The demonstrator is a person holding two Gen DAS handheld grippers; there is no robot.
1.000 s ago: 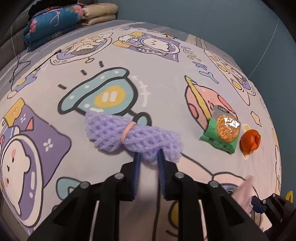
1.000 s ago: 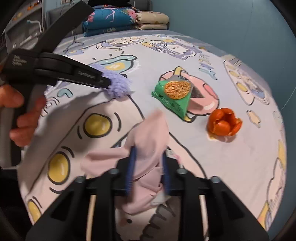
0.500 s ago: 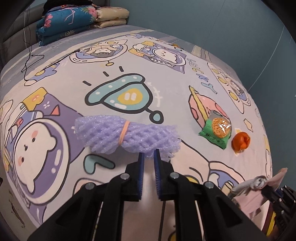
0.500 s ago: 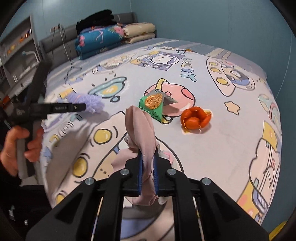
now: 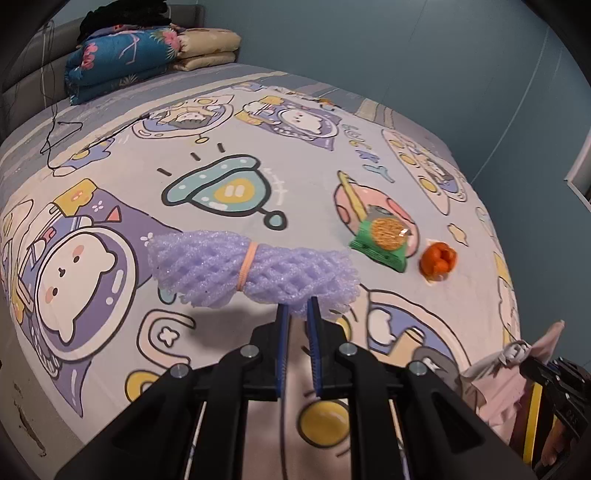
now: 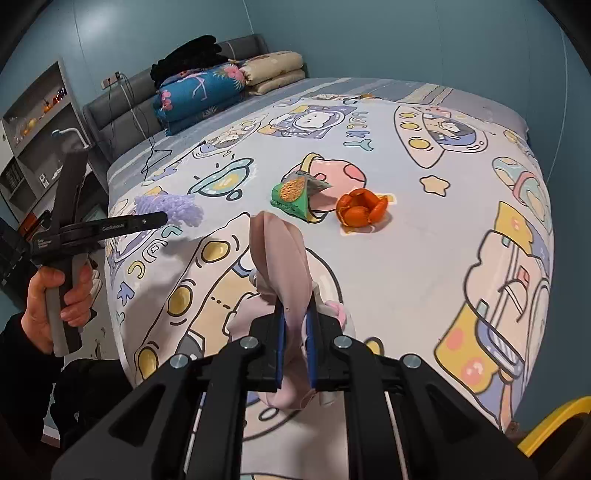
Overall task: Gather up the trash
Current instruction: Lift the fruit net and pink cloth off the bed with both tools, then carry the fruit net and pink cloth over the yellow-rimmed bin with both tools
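Right wrist: cloth (image 6: 284, 258) perhaps masking bedsheet (image 6: 424, 258).

the left tongs (image 5: 296, 308) are black with blue pads, and the foam net (image 5: 255, 267) at their tips is pale purple, diamond-meshed, with a peach-orange band around its middle. the right tongs (image 6: 294, 317) are also black with blue pads, and the cloth (image 6: 280, 251) between those pads is soft pink with a whitish knot. beyond the left tongs and to their right, the snack packet (image 5: 384, 240) is green with an orange-yellow round picture, and the peel (image 5: 437, 258) beside it is bright orange. the bedsheet (image 5: 306, 173) under both tongs is light grey-lilac, printed with cartoon bears, purple patches, yellow dots, a teal saucer and a pink planet. far beyond the tongs, the folded quilt (image 6: 199, 92) is dark blue with pink flowers, beside a beige quilt (image 6: 275, 70). the wall (image 6: 369, 33) is teal-blue.
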